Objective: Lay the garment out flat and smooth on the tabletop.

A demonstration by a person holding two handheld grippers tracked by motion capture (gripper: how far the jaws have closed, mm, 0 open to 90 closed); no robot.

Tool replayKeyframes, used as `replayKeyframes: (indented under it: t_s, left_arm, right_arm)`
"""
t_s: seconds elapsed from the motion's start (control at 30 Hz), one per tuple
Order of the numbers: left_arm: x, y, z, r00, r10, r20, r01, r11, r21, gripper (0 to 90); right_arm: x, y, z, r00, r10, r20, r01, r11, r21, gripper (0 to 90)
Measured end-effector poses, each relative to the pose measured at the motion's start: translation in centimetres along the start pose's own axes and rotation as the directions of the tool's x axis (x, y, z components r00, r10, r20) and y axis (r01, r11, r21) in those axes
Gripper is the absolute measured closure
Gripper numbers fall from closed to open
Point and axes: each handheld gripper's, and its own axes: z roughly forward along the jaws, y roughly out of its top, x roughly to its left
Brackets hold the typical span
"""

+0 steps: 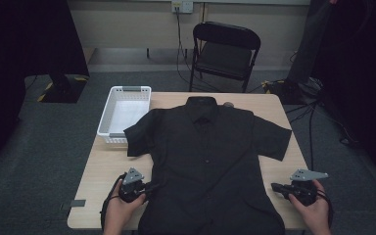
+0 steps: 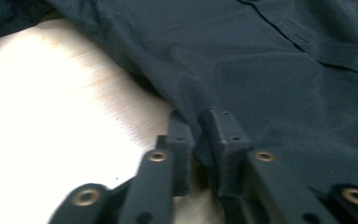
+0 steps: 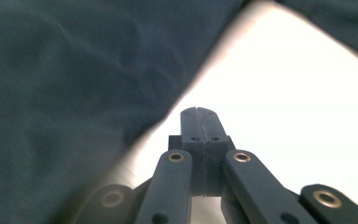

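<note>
left gripper (image 1: 144,188) low, jaws nearly closed with a narrow gap; right gripper (image 1: 277,186) low, jaws pressed together.

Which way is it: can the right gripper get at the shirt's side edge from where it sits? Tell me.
Probably yes. The right gripper, jaws shut, lies on bare table just beside the shirt, with nothing between them.

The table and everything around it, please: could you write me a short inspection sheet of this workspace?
Surface: pale wooden table.
Job's things: black short-sleeved shirt spread flat, collar at the far edge, buttoned front up.
Clutter: white basket at the far left corner, partly under a sleeve; a small round thing by the collar, too small to tell.
Grippers: left claw pinching the shirt's side edge; right claw shut on nothing, over bare table beside the shirt.
Cables: one trails from each gripper; more on the floor.
Surroundings: folding chair, grey carpet.
</note>
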Motion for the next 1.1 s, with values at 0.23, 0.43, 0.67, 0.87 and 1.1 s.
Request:
replayKeyframes:
  t_s: [0.23, 0.43, 0.67, 0.87, 1.1]
  left_arm:
    - [0.2, 0.0, 0.0, 0.9957, 0.033, -0.086, -0.039, 0.9975, -0.060, 34.6]
    - [-0.1, 1.0, -0.4, 0.9674, 0.146, -0.207, -0.175, 0.9765, -0.126, 18.1]
    - [-2.3, 2.3, 0.6, 0.9829, 0.175, -0.058, -0.183, 0.9546, -0.235, 16.4]
    - [-2.6, 1.5, 3.5, 0.9768, 0.214, -0.010, -0.213, 0.9643, -0.158, 17.0]
    - [-1.9, 0.6, 4.0, 0.9596, 0.281, -0.022, -0.281, 0.9575, -0.063, 19.6]
  right_arm:
    - [0.8, 1.1, 1.8, 0.9973, 0.062, 0.039, -0.060, 0.996, -0.062, 35.6]
    - [1.4, 2.5, 3.0, 0.9968, -0.007, 0.079, 0.015, 0.995, -0.100, 22.5]
    - [4.8, 4.6, 4.8, 0.9844, -0.173, -0.033, 0.167, 0.979, -0.119, 14.8]
    - [6.2, 4.8, 6.8, 0.9715, -0.226, -0.073, 0.223, 0.974, -0.043, 14.3]
    - [5.6, 3.9, 7.2, 0.9728, -0.212, -0.093, 0.212, 0.977, -0.011, 12.3]
